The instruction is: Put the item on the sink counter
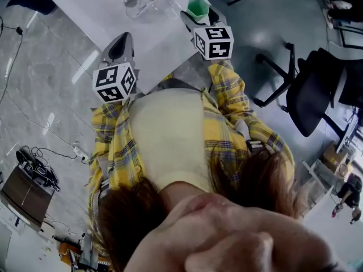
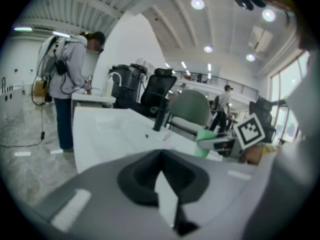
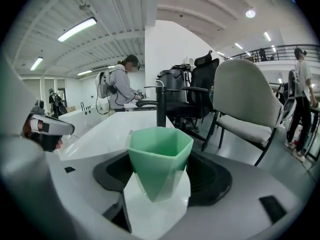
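Green faceted plastic, the cup (image 3: pixel 159 156) is the task's thing. It sits upright, mouth up, pinched between the fingers of your right gripper (image 3: pixel 161 178), which press on its two sides low on the body. This hold keeps the rim level and the base free to meet a surface. In the head view the same cup (image 1: pixel 198 7) is carried above the near edge of the white counter (image 1: pixel 96 10), not resting on it.

Your left gripper (image 2: pixel 160 176) holds nothing. Its fingers are pressed together at the tips, and it hangs beside the counter's corner (image 1: pixel 120 47), well apart from the cup. It is probably kept closed and aside so that it does not cross the right arm's path.

The counter is a long, glossy white slab (image 3: pixel 107 129) with a black tap (image 3: pixel 160 104) standing on it ahead of the cup. From that fitting it is judged to be the sink counter, so the placing step is at hand but not yet done.

Surroundings:
- An open hall with a ribbed ceiling and strip lights (image 3: pixel 76 29).
- A pale chair (image 3: pixel 245 99) and a black office chair (image 1: pixel 317 89) close to the counter.
- A polished grey stone floor (image 1: pixel 34 78) with loose cables.
- A person in a grey top (image 3: pixel 120 89) working at another counter farther back.
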A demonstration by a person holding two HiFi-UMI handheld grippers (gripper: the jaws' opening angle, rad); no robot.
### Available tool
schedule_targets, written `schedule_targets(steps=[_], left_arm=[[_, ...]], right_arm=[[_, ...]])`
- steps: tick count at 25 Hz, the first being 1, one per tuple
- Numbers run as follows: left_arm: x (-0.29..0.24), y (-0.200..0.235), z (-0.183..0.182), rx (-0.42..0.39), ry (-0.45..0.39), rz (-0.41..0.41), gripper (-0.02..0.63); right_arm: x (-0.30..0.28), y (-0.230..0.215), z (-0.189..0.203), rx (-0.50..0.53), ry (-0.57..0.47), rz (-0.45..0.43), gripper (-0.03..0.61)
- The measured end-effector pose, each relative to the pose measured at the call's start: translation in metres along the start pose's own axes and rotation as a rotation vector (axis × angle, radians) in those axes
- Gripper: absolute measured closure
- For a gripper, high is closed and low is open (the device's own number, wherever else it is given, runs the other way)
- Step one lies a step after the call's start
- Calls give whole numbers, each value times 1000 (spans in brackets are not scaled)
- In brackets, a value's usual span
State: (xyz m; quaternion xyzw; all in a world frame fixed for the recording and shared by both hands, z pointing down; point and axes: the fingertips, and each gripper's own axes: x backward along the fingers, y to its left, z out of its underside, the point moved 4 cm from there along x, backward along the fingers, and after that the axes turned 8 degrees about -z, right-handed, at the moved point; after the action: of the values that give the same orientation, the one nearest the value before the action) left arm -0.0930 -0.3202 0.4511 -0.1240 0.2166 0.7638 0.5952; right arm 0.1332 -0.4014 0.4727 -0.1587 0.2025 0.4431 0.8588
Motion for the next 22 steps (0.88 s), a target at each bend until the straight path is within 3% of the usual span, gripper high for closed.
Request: schedule_targets(steps=[7,22], left_arm=[[-2,-1,-1,1,1,-11,618],[0,-5,0,-13,6,6,618]], right_arm=[[-5,-9,4,81,-3,48,252],[-4,-12,14,76,-35,53,252]])
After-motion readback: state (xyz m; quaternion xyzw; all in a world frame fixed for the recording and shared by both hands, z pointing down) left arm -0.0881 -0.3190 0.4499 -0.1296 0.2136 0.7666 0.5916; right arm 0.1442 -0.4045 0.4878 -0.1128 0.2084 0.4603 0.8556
